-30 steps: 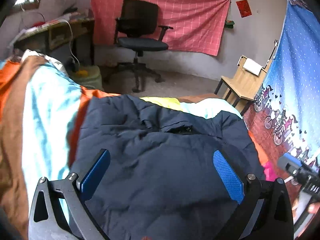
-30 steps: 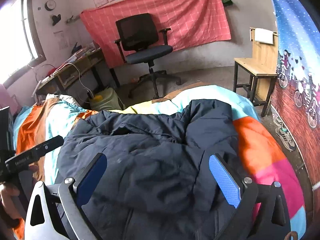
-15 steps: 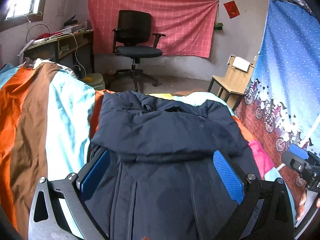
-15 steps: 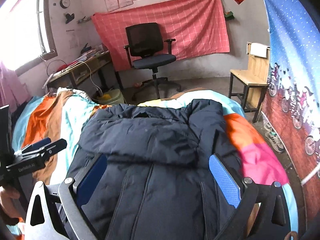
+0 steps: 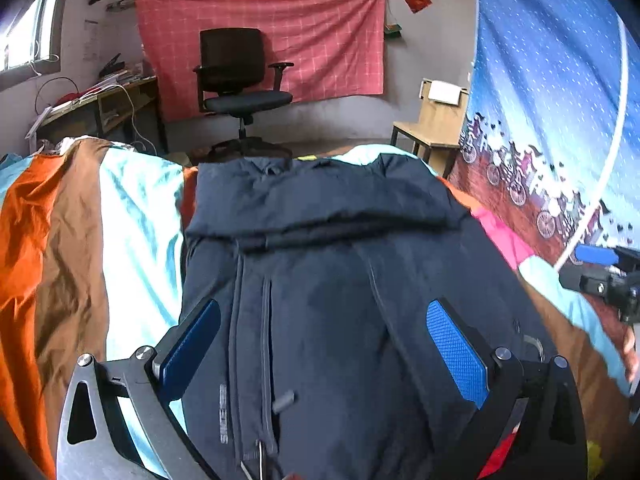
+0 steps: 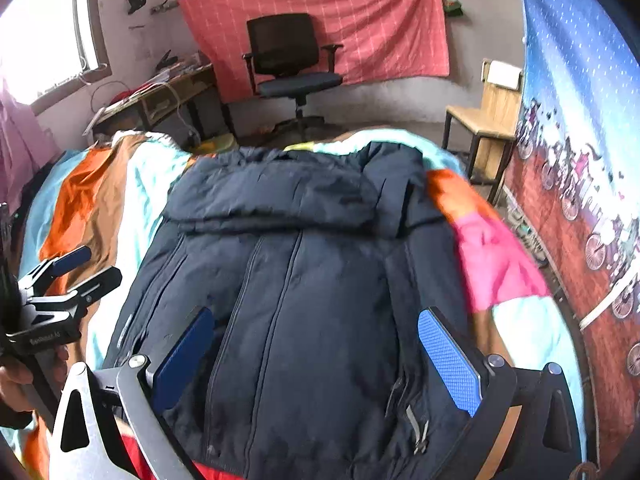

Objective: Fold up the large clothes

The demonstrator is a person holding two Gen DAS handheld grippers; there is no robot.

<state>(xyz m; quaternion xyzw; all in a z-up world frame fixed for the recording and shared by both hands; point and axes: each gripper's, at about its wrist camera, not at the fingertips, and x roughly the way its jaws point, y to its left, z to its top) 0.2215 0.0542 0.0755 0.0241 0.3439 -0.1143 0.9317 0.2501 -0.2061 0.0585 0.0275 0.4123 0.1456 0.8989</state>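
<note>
A dark navy padded jacket (image 5: 328,280) lies spread front-up on the bed, zipper toward me, its hood folded flat across the far end. It also shows in the right wrist view (image 6: 296,280). My left gripper (image 5: 322,344) is open and empty, held over the jacket's near left part. My right gripper (image 6: 316,354) is open and empty, held over the jacket's near right part. The right gripper also shows at the right edge of the left wrist view (image 5: 600,272), and the left gripper at the left edge of the right wrist view (image 6: 60,280).
The bed has a striped cover (image 5: 80,248) in orange, brown, light blue and pink. A blue patterned curtain (image 5: 560,120) hangs along the right. Beyond the bed stand a black office chair (image 5: 240,80), a wooden chair (image 5: 436,124) and a cluttered desk (image 5: 104,104).
Both grippers have pulled back toward me and risen. The jacket went from bunched to spread flat, its lower front with zipper now showing.
</note>
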